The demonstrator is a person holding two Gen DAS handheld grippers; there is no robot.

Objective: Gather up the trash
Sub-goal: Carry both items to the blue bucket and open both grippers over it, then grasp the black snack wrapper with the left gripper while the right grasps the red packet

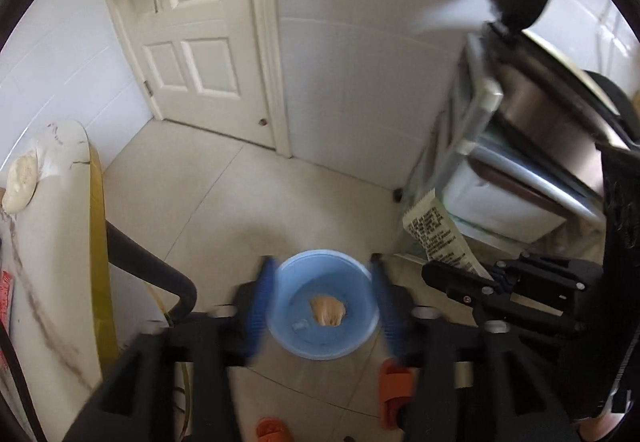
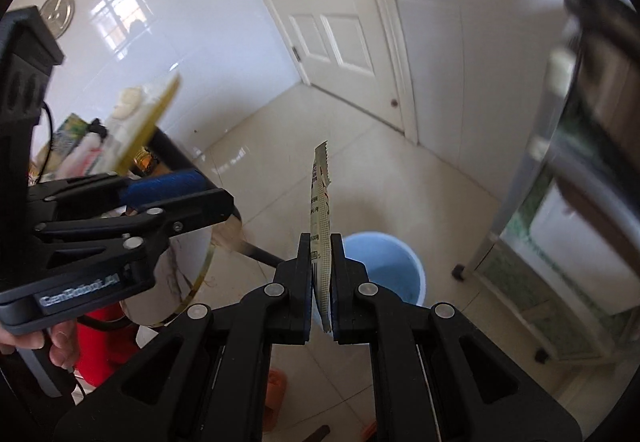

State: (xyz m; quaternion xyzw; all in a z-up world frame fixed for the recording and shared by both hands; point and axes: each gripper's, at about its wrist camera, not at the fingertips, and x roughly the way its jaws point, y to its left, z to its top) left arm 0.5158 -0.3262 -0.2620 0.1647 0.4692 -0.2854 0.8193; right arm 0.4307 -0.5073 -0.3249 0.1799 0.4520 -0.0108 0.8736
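Note:
A round blue plastic bin [image 1: 323,304] stands on the tiled floor with a tan crumpled scrap [image 1: 327,309] inside. My left gripper [image 1: 322,274] hangs above it, open and empty, its blue fingers [image 1: 260,298] either side of the rim. My right gripper [image 2: 321,246] is shut on a flat printed sachet wrapper [image 2: 320,210], held upright on edge to the left of the bin [image 2: 384,266]. In the left wrist view the wrapper [image 1: 438,230] and right gripper [image 1: 460,278] sit right of the bin.
A marble-top round table [image 1: 56,226] with a gold rim stands left, holding a pale lump [image 1: 20,182] and packets. A metal-and-glass shelf unit [image 1: 500,178] stands right. Orange slippers [image 1: 396,390] lie on the floor. A white door [image 1: 192,26] is behind.

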